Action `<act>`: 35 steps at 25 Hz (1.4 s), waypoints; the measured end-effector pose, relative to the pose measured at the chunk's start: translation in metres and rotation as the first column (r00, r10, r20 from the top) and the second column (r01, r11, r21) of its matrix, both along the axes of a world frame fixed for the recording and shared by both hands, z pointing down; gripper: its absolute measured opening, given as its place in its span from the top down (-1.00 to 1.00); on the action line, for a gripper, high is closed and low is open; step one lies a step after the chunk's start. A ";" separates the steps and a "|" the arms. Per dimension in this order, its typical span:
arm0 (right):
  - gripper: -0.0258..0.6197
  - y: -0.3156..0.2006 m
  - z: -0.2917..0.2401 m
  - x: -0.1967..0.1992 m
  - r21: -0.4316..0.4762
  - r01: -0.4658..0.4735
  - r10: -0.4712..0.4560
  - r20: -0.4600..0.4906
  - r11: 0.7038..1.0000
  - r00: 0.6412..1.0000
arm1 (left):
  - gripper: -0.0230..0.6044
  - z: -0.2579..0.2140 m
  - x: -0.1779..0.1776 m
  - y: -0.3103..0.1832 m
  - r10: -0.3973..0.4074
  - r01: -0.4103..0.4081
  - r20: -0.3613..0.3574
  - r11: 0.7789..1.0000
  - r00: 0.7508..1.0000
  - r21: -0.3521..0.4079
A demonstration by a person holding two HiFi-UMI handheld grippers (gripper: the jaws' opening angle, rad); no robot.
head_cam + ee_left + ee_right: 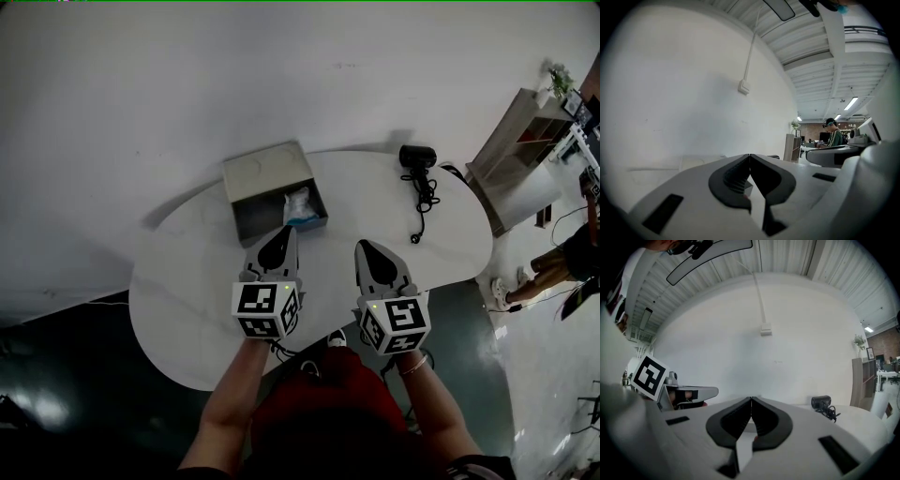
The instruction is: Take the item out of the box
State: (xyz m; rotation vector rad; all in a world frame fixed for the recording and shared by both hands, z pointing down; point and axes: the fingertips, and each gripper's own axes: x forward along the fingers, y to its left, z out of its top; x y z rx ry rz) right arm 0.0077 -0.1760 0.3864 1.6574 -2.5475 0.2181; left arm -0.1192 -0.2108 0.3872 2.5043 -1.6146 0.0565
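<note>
Head view shows the open box (246, 225) on the white table (187, 281), with the item (298, 208) inside, at its right side. It looks like a small white and blue packet, maybe soft, but it is too small to be sure. The left gripper (286, 230) and right gripper (361, 246) are both closed tight, holding nothing. To do this well, open 1 gripper first, reach in from above, and pinch the item gently without bumping the box.
</note>
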 end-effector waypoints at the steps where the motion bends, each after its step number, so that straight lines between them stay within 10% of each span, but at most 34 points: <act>1: 0.87 -0.004 0.002 0.002 -0.005 0.003 -0.003 0.000 1.000 1.000 | 0.86 0.002 0.001 -0.005 -0.002 0.002 0.012 1.000 1.000 -0.004; 21: 0.87 -0.080 0.030 0.013 -0.086 0.089 -0.088 0.006 0.992 0.996 | 0.83 0.037 0.012 -0.081 -0.054 0.064 0.093 0.992 0.994 -0.112; 35: 0.87 -0.108 0.042 0.015 -0.117 0.115 -0.116 0.005 0.986 0.993 | 0.39 0.076 0.012 -0.113 -0.017 0.058 0.186 0.974 0.982 -0.221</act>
